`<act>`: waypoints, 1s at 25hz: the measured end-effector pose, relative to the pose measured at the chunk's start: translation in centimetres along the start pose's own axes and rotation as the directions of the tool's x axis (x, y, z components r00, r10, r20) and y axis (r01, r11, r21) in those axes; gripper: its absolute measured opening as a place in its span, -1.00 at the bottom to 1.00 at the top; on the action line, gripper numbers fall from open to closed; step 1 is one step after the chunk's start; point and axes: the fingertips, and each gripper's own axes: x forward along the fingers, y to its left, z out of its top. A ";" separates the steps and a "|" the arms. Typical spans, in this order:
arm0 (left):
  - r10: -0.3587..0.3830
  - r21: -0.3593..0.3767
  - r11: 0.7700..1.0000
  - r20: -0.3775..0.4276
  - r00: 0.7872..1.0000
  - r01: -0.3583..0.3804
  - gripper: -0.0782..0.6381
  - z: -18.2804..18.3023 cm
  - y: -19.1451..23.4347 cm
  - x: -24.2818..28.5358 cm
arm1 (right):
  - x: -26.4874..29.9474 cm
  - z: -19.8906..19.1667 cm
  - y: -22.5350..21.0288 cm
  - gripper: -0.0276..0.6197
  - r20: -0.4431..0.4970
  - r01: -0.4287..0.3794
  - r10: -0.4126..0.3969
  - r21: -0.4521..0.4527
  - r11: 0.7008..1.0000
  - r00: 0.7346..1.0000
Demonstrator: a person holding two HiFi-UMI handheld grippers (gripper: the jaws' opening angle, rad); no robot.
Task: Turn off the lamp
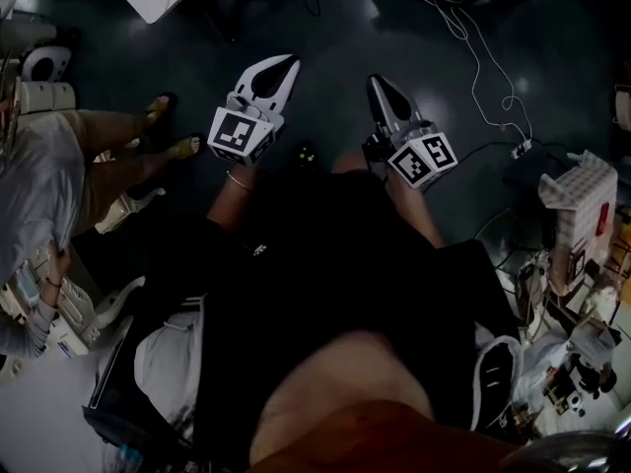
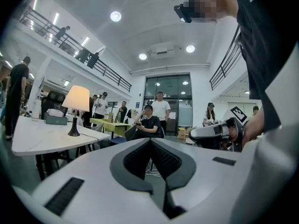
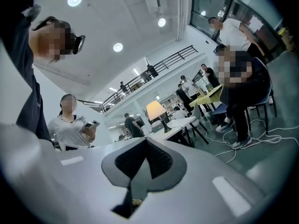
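Note:
A lit table lamp (image 2: 76,98) with a cream shade and dark base stands on a white table (image 2: 42,141), far ahead at the left of the left gripper view. In the right gripper view the same lamp (image 3: 155,110) glows on that table (image 3: 181,123), well beyond the jaws. My left gripper (image 2: 150,140) is shut with nothing between its pads. My right gripper (image 3: 145,139) is shut and empty too. In the head view the left gripper (image 1: 293,60) and right gripper (image 1: 375,79) point forward side by side over dark floor, far from the lamp.
Several people stand or sit ahead, one seated person (image 2: 150,121) with a phone near a yellow-green table (image 2: 108,123). White cables (image 1: 483,77) trail over the floor. A person (image 1: 59,180) stands close at my left, and a cluttered bench (image 1: 582,264) lies at my right.

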 end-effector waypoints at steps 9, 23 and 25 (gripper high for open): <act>0.094 -0.040 0.995 -0.009 0.996 -0.094 -0.76 -0.5 1.5 0.4 | 1.7 0.6 -2.1 -0.91 -0.032 -0.036 0.036 0.012 0.999 0.999; 0.258 -0.005 0.966 -0.077 0.963 -0.259 -0.76 -0.4 5.0 6.6 | 8.0 3.7 -9.8 -0.91 -0.058 -0.161 0.165 0.079 0.984 0.985; 0.258 0.003 0.966 -0.080 0.963 -0.258 -0.76 -0.5 5.2 8.4 | 8.8 4.7 -11.3 -0.91 -0.043 -0.167 0.171 0.090 0.982 0.984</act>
